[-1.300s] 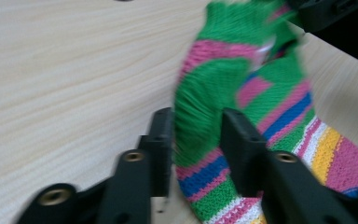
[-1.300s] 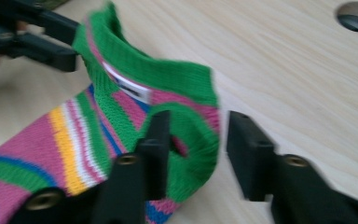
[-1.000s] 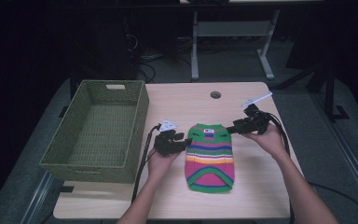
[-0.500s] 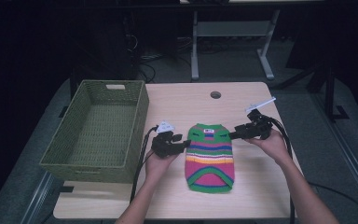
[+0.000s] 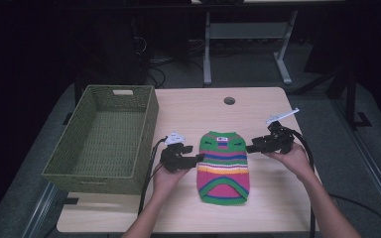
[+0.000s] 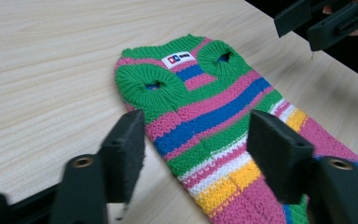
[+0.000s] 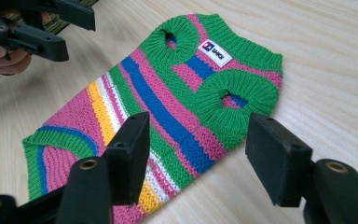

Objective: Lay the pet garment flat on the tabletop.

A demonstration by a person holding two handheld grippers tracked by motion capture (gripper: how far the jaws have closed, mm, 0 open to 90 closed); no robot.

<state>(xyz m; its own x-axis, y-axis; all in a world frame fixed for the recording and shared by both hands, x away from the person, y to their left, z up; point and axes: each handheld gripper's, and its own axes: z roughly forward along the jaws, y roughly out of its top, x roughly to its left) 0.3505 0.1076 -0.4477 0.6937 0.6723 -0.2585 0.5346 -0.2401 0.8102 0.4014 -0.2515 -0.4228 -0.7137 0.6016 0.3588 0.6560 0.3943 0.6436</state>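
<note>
A small knitted sweater (image 5: 223, 168) striped in green, pink, blue, yellow and white lies flat at the centre of the pale wooden table (image 5: 273, 213) in the high view. The left gripper (image 5: 197, 158) at its left edge and the right gripper (image 5: 250, 148) at its upper right have just been opening, jaws released, clamping nothing. A green woven basket (image 5: 82, 171) sits at frame left.

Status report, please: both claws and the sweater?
Left claw and right claw open, jaws just opening, nothing held. Striped sweater flat on table between them. Nothing in the way.
</note>
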